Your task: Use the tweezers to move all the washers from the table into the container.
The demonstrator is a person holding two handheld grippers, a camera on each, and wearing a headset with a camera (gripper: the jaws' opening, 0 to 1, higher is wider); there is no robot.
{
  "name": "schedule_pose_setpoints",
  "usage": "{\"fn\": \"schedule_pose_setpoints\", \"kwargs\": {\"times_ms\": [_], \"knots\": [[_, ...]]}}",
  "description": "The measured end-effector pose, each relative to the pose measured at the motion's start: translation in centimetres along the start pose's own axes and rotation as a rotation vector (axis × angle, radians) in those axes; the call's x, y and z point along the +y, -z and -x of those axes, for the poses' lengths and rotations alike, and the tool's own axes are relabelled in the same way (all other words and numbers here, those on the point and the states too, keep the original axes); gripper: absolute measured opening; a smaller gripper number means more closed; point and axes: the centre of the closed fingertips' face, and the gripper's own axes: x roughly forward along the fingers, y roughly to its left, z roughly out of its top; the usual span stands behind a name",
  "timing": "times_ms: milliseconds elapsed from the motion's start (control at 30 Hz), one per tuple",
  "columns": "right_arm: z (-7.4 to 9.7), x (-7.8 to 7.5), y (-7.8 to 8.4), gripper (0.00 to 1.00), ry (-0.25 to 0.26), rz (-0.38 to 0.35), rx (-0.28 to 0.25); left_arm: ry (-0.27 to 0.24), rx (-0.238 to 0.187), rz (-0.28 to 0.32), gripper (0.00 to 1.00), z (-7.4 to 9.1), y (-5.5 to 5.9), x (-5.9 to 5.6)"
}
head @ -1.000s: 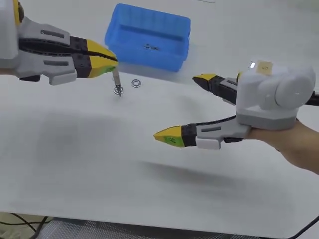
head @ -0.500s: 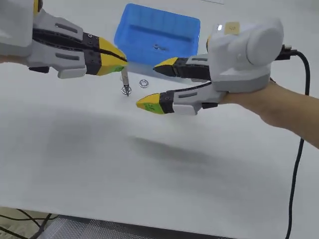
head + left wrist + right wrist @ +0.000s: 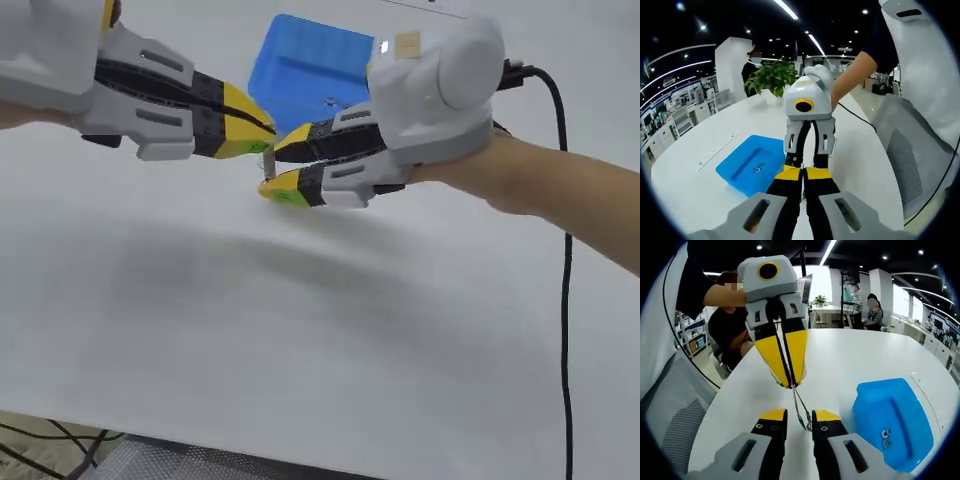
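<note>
- Left tool (image 3: 266,138) clamped on tweezers (image 3: 799,407), tips down at worktop (image 3: 300,350).
- Right tool (image 3: 272,166), narrow gap, straddles tweezer legs — likely to pinch them.
- Bin (image 3: 310,60) just beyond, washers (image 3: 885,432) inside — short carry.

Your left gripper (image 3: 790,383) faces you, yellow jaws pinched on the tweezers (image 3: 799,407) — their tips dip between your right gripper's (image 3: 799,421) parted jaws. Toward the view's right, on the white table (image 3: 850,355), the blue container (image 3: 875,395) holds two washers (image 3: 885,434).

Tweezers (image 3: 268,160) mostly hidden by right claw (image 3: 272,170); container (image 3: 300,70) partly covered; left claw (image 3: 268,130) cropped at edge.
</note>
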Motion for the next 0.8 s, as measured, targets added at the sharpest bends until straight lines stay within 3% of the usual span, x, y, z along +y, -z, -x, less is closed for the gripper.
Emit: {"fn": "schedule_pose_setpoints", "kwargs": {"times_ms": [267, 433, 633, 800], "knots": [[-0.51, -0.63, 0.56, 0.12, -0.012, 0.060, 0.051, 0.007, 0.005, -0.009, 0.04, -0.09, -0.01, 0.13], [-0.66, -0.42, 0.68, 0.11, -0.040, 0.084, 0.081, 0.016, 0.006, -0.008, 0.04, -0.12, -0.05, 0.03], [-0.69, -0.51, 0.72, 0.09, -0.030, 0.144, 0.110, 0.000, 0.015, -0.026, 0.04, -0.17, -0.08, 0.17], [-0.65, -0.86, 0.80, 0.09, -0.014, 0.107, 0.103, -0.042, 0.008, -0.005, 0.05, -0.24, -0.13, 0.56]]}}
